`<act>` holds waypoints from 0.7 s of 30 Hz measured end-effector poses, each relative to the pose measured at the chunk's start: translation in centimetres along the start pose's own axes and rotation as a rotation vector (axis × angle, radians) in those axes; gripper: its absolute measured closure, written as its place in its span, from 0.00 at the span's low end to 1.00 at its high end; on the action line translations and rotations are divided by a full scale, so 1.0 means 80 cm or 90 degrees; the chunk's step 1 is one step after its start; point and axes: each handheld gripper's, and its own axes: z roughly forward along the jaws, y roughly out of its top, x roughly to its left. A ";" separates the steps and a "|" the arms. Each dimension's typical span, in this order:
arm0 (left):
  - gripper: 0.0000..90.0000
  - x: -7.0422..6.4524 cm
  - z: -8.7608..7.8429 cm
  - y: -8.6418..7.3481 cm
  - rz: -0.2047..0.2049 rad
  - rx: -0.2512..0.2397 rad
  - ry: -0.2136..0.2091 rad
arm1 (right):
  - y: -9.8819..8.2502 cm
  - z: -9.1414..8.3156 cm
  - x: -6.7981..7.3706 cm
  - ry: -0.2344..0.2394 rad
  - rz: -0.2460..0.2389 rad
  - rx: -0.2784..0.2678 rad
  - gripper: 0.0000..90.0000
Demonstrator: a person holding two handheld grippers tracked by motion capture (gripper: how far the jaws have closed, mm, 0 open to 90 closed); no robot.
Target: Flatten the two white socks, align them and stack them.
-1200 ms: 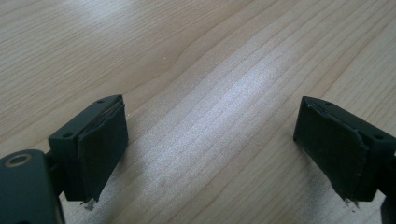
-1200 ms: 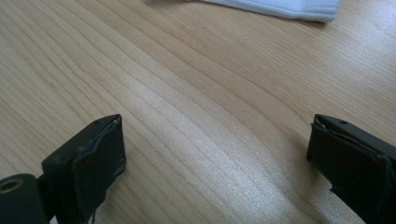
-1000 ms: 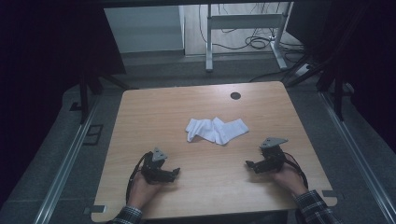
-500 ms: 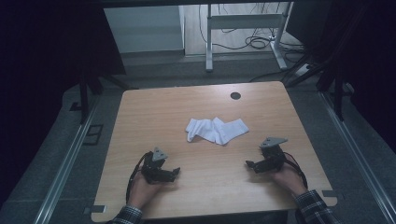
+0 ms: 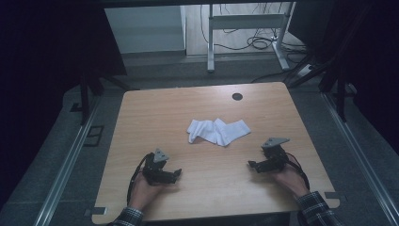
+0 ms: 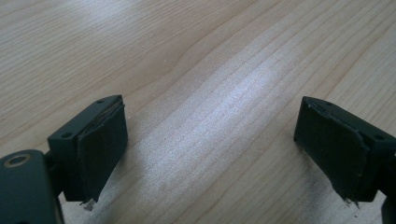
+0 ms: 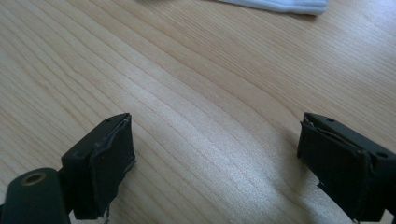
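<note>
Wood-grain table (image 5: pixel 155 117), pale and rectangular with rounded corners, is taking up the middle of the high view, with dark floor around it. White cloth (image 5: pixel 217 131), crumpled and lying flat, is resting near the table's centre, a little toward its far edge; taking this cloth as the landmark, a small dark round hole (image 5: pixel 237 96) is sitting beyond it, close to the far edge of the table. Nearer the person than the cloth and off to its left, the left gripper (image 5: pixel 174 173) is resting low over the tabletop in the person's left hand (image 5: pixel 143 192), well apart from the cloth. In the left gripper view (image 6: pixel 212 154) its black jaws are standing spread wide over bare wood, with nothing between them. Nearer than the cloth and off to its right, the right gripper (image 5: pixel 252 165) is being held in the right hand (image 5: pixel 289 179), also apart from the cloth. In the right gripper view (image 7: pixel 217 163) its jaws are standing wide apart though they have just been closing slightly, nothing is lying between them, and the cloth's edge (image 7: pixel 280 5) is showing at the top of the frame.
</note>
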 end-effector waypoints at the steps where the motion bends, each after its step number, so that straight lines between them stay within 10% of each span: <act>1: 0.11 0.000 0.000 0.000 0.000 0.000 0.000 | 0.000 0.000 0.000 -0.001 0.002 0.002 0.12; 21: 0.11 0.000 0.000 0.000 0.000 0.000 0.000 | 0.024 -0.008 -0.006 -0.011 0.021 0.017 0.24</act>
